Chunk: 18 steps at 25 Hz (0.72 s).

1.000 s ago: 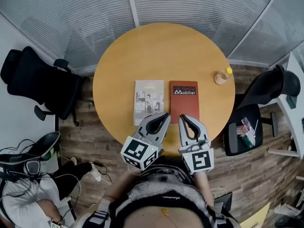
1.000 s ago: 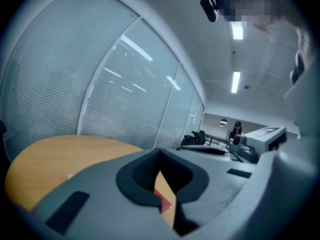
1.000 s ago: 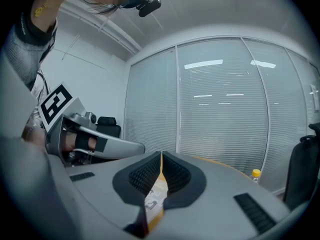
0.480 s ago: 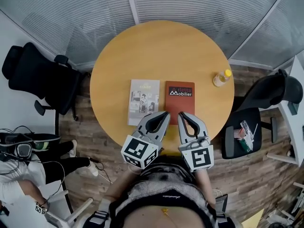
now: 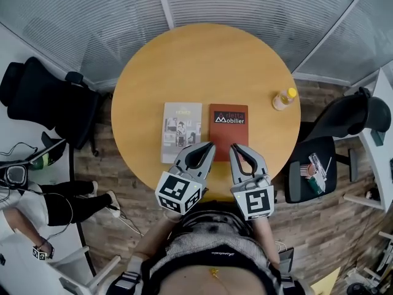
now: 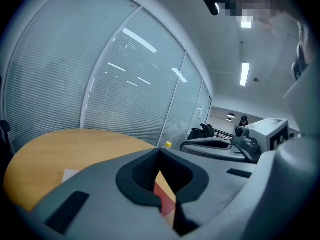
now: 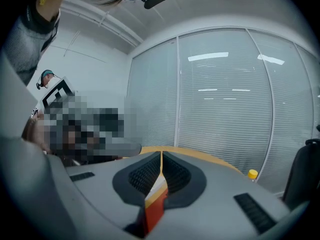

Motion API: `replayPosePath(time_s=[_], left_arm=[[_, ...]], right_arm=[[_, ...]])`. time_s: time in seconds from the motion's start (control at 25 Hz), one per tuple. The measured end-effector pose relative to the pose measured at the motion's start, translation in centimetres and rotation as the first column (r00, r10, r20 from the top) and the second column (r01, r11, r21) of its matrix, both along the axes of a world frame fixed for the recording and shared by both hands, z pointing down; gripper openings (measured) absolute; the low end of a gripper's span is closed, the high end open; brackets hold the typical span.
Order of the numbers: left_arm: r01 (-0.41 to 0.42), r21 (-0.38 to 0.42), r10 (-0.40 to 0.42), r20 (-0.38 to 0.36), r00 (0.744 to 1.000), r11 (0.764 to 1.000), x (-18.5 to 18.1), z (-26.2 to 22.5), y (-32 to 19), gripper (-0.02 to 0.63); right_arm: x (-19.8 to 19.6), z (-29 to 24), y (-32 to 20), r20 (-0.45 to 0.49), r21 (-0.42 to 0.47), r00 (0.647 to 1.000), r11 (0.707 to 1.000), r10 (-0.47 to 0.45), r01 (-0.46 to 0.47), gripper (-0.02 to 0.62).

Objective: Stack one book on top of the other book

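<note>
Your left gripper (image 5: 210, 145) and right gripper (image 5: 235, 147) have dipped toward the red book (image 5: 228, 133), jaws pressed together; unopened, they'll shove it.

On the table (image 5: 202, 60), toward its near edge: left book (image 5: 181, 131) and right book (image 5: 228, 131), flat, side by side, just apart. By the table's right edge: bottle (image 5: 283, 98), upright. Over the table's near edge: left gripper (image 5: 210, 146), right gripper (image 5: 235, 147). Left of the table: chair (image 5: 49, 103).

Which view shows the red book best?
The head view: the red book lies whole, cover up, on the round table, beside the grey book. The left and right gripper views show only a red sliver of it past their jaws.
</note>
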<state>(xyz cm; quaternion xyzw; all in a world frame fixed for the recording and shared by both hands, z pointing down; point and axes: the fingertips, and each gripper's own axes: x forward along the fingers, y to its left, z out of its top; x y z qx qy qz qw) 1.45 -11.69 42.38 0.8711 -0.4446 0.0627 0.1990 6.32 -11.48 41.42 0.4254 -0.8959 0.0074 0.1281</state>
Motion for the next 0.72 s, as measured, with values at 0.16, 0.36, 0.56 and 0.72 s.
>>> replayPosePath(time_s=[0.16, 0.36, 0.56, 0.72], left_arm=[[0.004, -0.031, -0.004, 0.004, 1.000, 1.000, 0.0, 1.3, -0.5, 0.017], [0.003, -0.064, -0.001, 0.023, 1.000, 0.998, 0.0, 3.3, -1.0, 0.017], [0.003, -0.105, 0.001, 0.036, 0.999, 0.994, 0.1, 5.4, -1.5, 0.017], [-0.002, -0.140, 0.010, 0.060, 0.998, 0.990, 0.2, 7.1, -1.6, 0.017]], right_arm=[[0.7, 1.3, -0.4, 0.010, -0.072, 0.999, 0.996, 0.045, -0.044, 0.026], [1.6, 3.5, -0.9, -0.010, -0.112, 0.998, 0.992, 0.063, -0.064, 0.026], [2.5, 5.8, -1.3, -0.018, -0.167, 0.996, 0.982, 0.088, -0.090, 0.026], [3.2, 7.3, -1.5, -0.022, -0.196, 0.994, 0.974, 0.108, -0.110, 0.026]])
